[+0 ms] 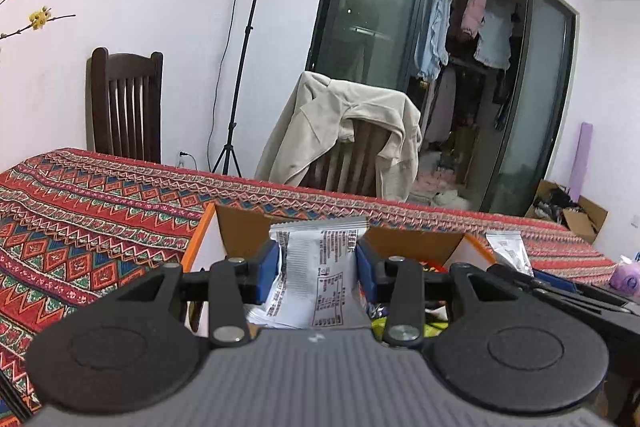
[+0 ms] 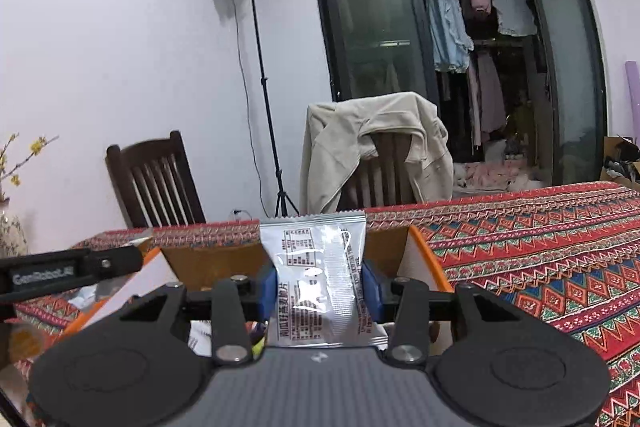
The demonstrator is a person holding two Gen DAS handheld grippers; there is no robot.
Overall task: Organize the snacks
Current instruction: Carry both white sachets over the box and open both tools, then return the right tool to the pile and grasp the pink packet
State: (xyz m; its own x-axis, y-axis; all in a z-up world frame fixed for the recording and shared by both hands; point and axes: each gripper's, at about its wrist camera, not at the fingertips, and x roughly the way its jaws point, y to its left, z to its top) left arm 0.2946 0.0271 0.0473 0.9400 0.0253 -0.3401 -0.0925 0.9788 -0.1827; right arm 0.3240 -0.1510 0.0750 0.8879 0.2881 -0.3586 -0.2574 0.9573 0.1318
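Both grippers clamp silver packets, left gripper (image 1: 318,267) pinching its snack packet (image 1: 320,283) and right gripper (image 2: 320,287) its own packet (image 2: 324,279), lower centre above the orange-edged box (image 1: 200,247), so lower gently before letting go

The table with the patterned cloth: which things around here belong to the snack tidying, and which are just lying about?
Part of the job:
- silver snack packet in the left gripper
- second silver packet in the right gripper
- orange-edged cardboard box

Just lying about:
- beige jacket on a chair
- empty dark chair
- light stand
- hanging clothes
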